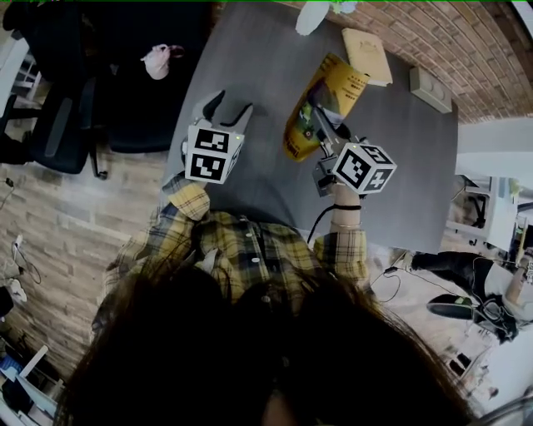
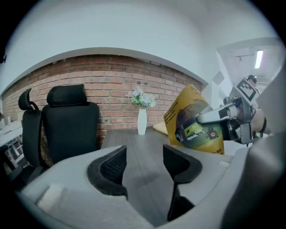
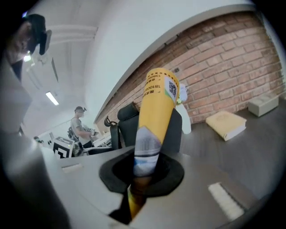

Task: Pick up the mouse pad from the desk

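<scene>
Mouse pad hangs clamped in the right claw above the desk.

On the mouse pad the small print is unreadable, and its lower edge vanishes inside the pinched right tool. From overhead, the vase is cut off at the top, and the person's shirt hides the near edge of the bench
</scene>
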